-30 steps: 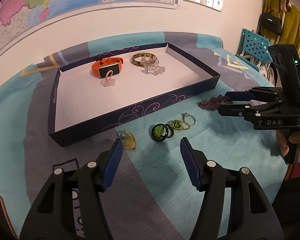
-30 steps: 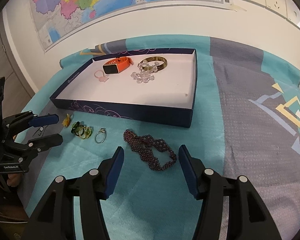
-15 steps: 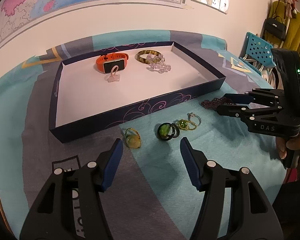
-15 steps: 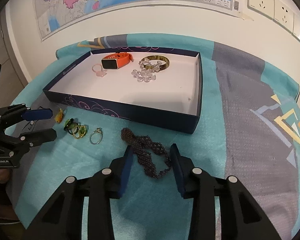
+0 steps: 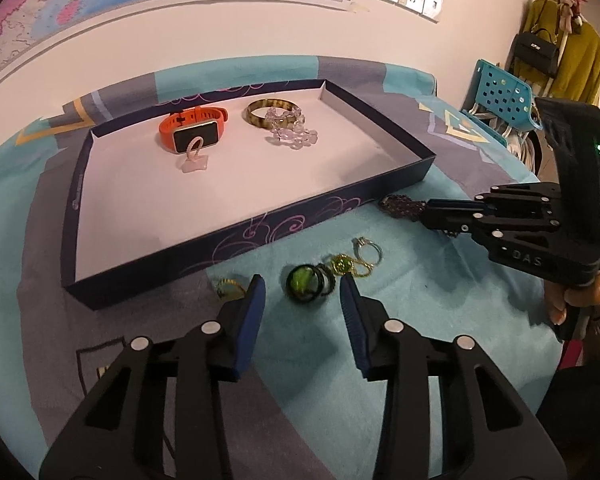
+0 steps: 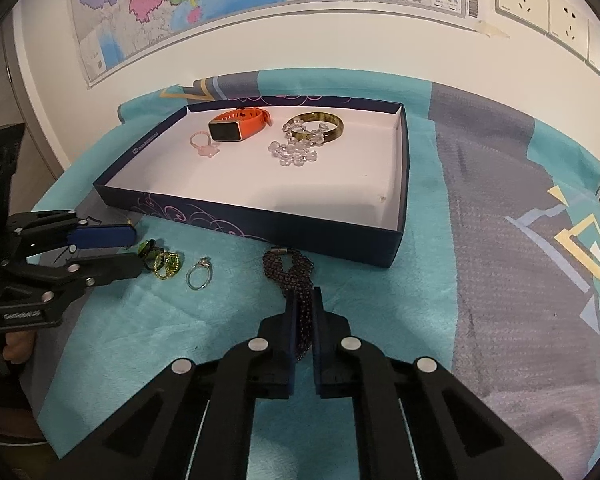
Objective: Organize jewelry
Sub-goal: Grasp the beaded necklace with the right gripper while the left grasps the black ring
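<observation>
Teal blanket [image 6: 380, 300], right hand-held gripper [image 6: 304, 312] clamped on dark purple beaded bracelet [image 6: 288, 270], left hand-held gripper [image 5: 302, 298] open, empty

in the tray [image 6: 396, 184], far end: watch [image 6: 236, 126] left, bangle [image 6: 320, 128] right, bead string [image 6: 294, 152] before the bangle. on the cloth [image 6: 380, 320] before the tray: rings [image 6: 180, 268] left, beaded bracelet [image 6: 288, 268] right.

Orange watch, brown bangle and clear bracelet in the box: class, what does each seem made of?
Orange watch: likely matte silicone strap, glossy dark screen.
Brown bangle: mottled, polished; possibly resin or horn.
Clear bracelet: see-through glinting beads, glass or plastic.
</observation>
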`<action>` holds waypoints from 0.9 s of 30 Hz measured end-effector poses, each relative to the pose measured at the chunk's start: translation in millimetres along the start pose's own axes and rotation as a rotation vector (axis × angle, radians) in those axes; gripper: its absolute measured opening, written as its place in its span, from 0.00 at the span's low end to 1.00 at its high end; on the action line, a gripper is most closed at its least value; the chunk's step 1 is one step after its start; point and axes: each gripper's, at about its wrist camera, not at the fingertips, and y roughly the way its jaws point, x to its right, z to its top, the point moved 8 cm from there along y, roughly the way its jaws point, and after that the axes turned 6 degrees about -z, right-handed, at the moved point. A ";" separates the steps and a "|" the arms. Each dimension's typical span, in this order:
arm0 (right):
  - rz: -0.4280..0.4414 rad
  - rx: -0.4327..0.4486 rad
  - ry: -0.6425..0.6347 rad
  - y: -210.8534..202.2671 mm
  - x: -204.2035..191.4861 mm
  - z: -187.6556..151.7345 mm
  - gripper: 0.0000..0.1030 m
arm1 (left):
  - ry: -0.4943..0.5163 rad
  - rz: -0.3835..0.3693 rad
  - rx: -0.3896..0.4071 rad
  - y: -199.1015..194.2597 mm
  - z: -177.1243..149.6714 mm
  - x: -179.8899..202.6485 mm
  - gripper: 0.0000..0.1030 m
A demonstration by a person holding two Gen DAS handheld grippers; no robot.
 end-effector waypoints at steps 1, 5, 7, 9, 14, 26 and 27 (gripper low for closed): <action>0.003 0.001 0.002 -0.2 0.1 -0.1 0.05 | 0.002 0.000 -0.007 2.1 0.1 -0.3 0.33; 0.014 0.003 0.005 -0.7 -0.5 -0.1 0.05 | 0.019 0.002 -0.027 8.6 1.5 0.0 0.31; 0.018 0.006 0.005 -1.1 -0.9 0.2 0.05 | 0.020 -0.005 -0.033 10.3 2.2 -0.5 0.31; 0.021 0.009 0.007 -1.6 -0.9 0.3 0.05 | 0.012 -0.013 -0.035 11.4 2.6 -1.8 0.31; 0.029 0.019 0.013 -4.4 -0.4 0.7 0.05 | 0.013 -0.013 -0.035 11.3 1.8 -1.7 0.22; 0.076 0.064 0.031 -20.8 -2.9 13.3 0.03 | 0.005 -0.003 0.015 -6.7 3.9 2.5 0.20; 0.094 0.070 0.038 -23.6 -3.5 15.6 0.03 | 0.005 0.000 0.021 -9.3 4.7 2.4 0.20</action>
